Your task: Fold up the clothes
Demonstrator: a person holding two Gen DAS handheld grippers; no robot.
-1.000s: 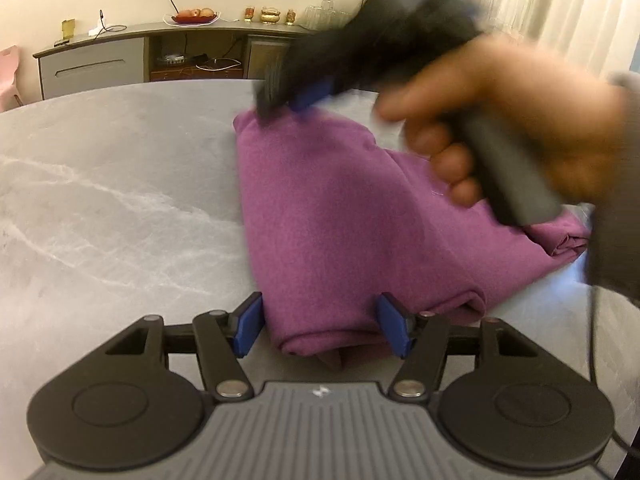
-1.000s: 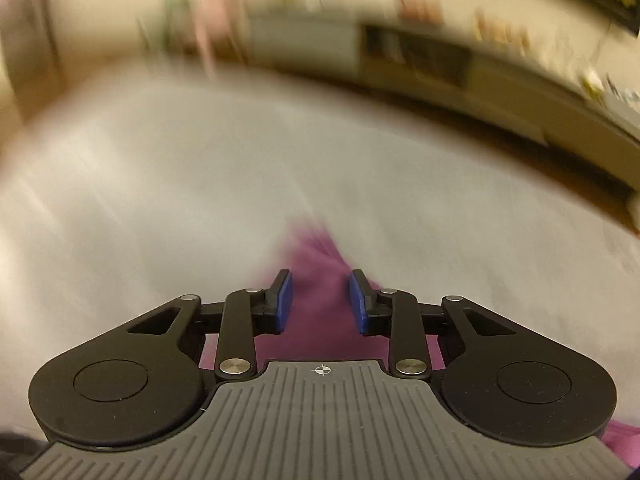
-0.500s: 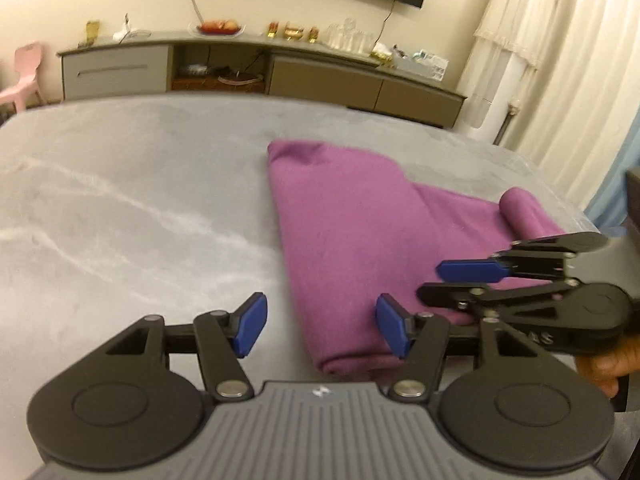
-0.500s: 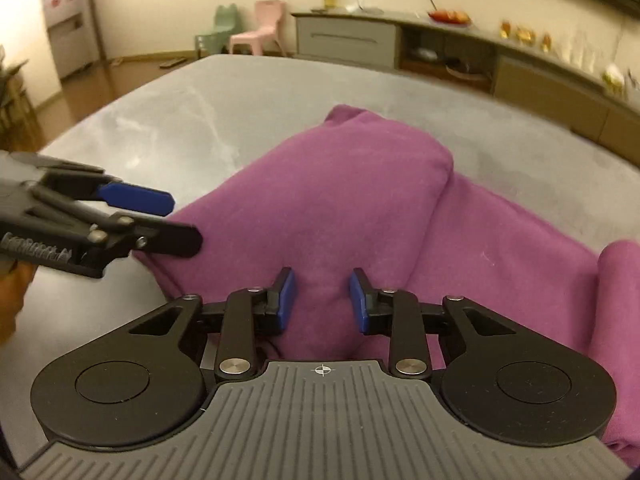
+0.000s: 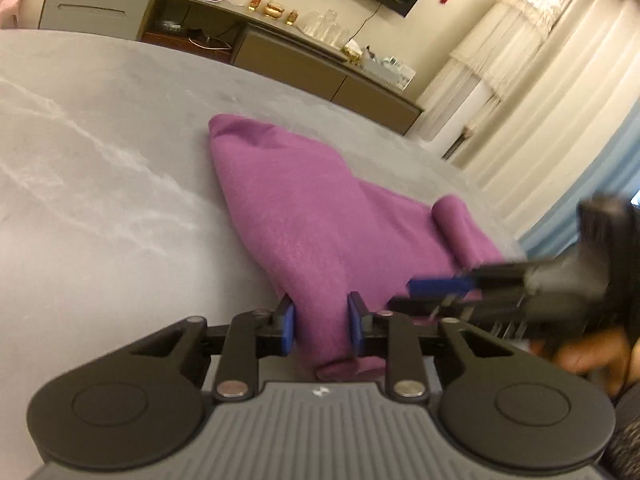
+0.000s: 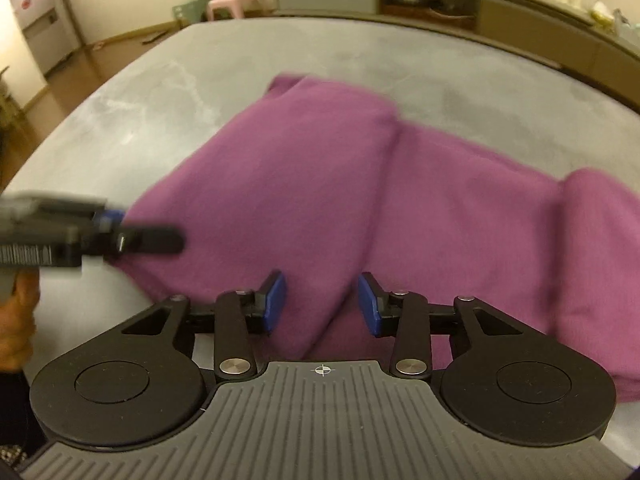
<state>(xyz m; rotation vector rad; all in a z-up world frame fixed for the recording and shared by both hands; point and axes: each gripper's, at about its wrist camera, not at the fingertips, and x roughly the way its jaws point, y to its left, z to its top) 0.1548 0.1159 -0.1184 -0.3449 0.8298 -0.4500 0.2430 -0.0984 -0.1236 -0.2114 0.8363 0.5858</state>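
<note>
My left claw (image 5: 321, 323) has closed onto the near corner of the soft purple knit garment (image 5: 304, 216), where a moment ago it gaped; my right claw (image 6: 322, 304) stays open astride the near edge. The garment lies part-folded on the grey marbled tabletop (image 5: 100, 184), so another fold looks imminent.

Home living room: sideboard (image 5: 280, 60), curtains (image 5: 560, 92)

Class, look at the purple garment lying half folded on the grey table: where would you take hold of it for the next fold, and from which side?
Grip the purple garment at its near edge, coming in low from the person's side. That edge is a thick, rounded fold overhanging toward the cameras; the left hand-held gripper already closes on it there, and the right hand-held gripper straddles it, open.
</note>
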